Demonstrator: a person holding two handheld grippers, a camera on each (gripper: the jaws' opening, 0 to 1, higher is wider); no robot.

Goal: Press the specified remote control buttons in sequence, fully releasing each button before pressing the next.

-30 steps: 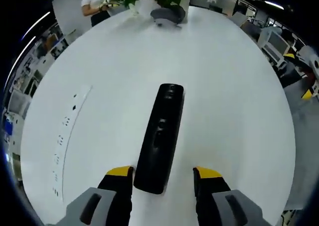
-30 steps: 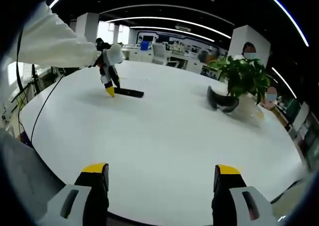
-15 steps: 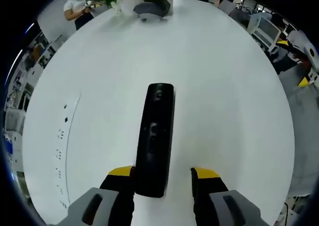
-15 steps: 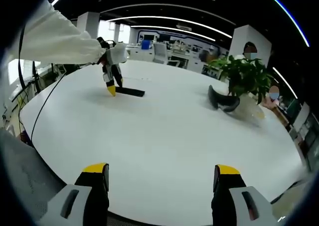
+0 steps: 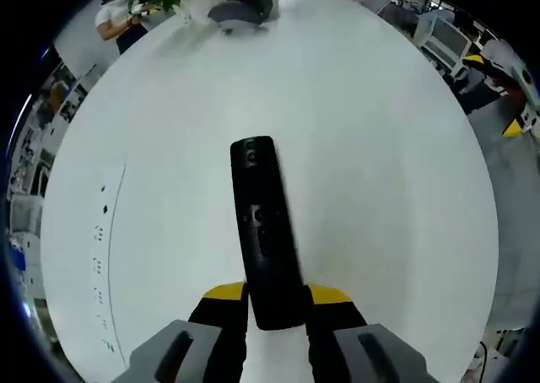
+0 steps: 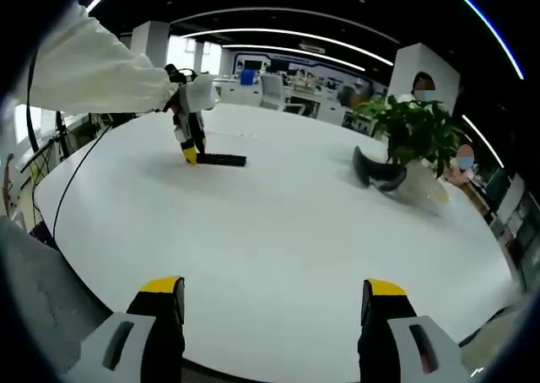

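Note:
A long black remote control (image 5: 261, 231) lies on the round white table (image 5: 380, 147), its buttons facing up. In the left gripper view my left gripper (image 5: 277, 297) has its yellow-tipped jaws pressed against both sides of the remote's near end. The right gripper view shows that same left gripper (image 6: 190, 151) far off at the left, held by a white sleeve (image 6: 84, 71), standing over the end of the remote control (image 6: 221, 159). My right gripper (image 6: 274, 294) hovers open near the table's front edge (image 6: 295, 231), with nothing between its jaws.
A potted green plant (image 6: 413, 130) and a curved dark grey object (image 6: 375, 174) stand at the far side of the table. A row of inset sockets (image 5: 101, 256) runs along the left. A person (image 5: 118, 16) stands beyond the table.
The left gripper's jaws have come together onto the remote's near end, and the remote has swung so its far end points more to the left. The right gripper has stayed still.

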